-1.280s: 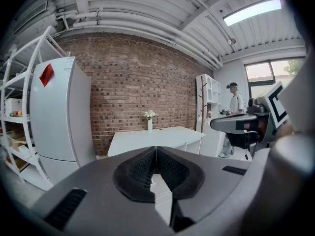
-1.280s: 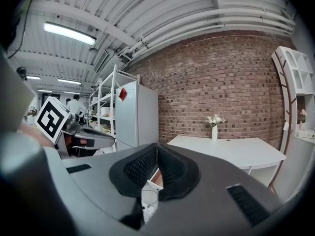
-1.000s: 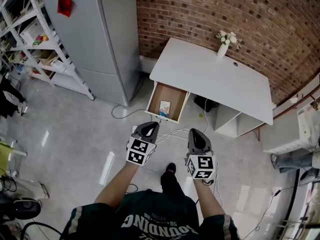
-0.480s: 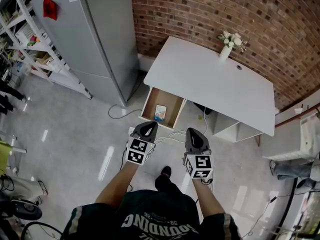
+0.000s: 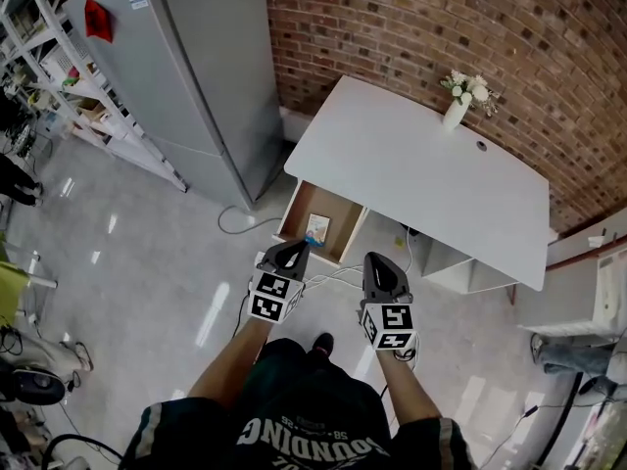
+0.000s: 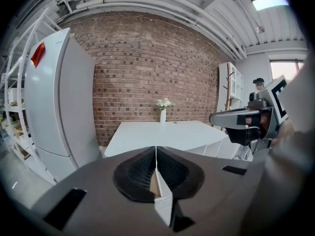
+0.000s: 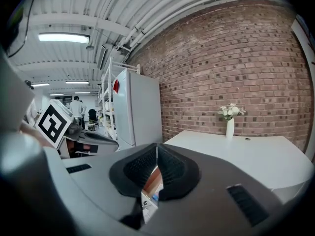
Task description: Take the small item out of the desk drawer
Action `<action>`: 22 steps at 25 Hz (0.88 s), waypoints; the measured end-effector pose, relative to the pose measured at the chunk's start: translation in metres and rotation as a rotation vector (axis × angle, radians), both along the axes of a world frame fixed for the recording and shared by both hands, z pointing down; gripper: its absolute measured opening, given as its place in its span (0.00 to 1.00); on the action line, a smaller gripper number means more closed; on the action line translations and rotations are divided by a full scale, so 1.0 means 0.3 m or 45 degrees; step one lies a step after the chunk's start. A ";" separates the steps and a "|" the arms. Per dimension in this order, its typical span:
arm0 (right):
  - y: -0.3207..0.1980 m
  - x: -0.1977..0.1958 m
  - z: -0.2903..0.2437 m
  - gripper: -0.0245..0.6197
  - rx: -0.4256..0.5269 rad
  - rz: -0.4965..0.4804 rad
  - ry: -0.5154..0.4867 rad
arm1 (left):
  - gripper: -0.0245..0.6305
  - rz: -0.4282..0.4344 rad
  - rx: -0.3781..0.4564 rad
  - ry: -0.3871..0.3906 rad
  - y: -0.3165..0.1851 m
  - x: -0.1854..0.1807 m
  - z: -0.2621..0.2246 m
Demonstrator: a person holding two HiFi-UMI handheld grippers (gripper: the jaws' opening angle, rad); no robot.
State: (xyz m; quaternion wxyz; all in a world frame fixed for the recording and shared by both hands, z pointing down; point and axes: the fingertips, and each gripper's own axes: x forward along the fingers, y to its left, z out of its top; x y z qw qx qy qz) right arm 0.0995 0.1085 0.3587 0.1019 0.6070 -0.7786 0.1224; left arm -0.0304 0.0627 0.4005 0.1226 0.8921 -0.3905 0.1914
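We found the drawer [image 5: 338, 218] already pulled open under the worktop [image 5: 421, 164], but the small item [image 5: 317, 228] lay inside it, not yet taken out, so the whole picking remained. Our left tool [image 5: 292, 251] was clenched with nothing between its jaws, held short of the drawer's front edge and pointing slightly downward. Our right tool [image 5: 378, 260], just beside it, was clenched and empty too, pointing the same way.

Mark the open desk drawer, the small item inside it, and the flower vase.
desk drawer [image 5: 340, 223]: head view, bare wooden floor beside the item.
small item [image 5: 317, 228]: head view, its middle.
flower vase [image 5: 454, 116]: head view, its white body.
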 end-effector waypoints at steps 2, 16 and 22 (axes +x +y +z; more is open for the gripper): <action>-0.019 0.001 0.014 0.08 -0.012 -0.010 -0.005 | 0.06 -0.004 -0.011 -0.003 -0.010 0.004 0.011; -0.301 -0.059 0.080 0.08 -0.078 0.000 0.031 | 0.07 0.049 -0.041 0.013 -0.330 -0.008 0.067; -0.408 -0.078 0.121 0.08 -0.117 0.043 0.042 | 0.07 0.082 -0.071 0.028 -0.448 -0.025 0.094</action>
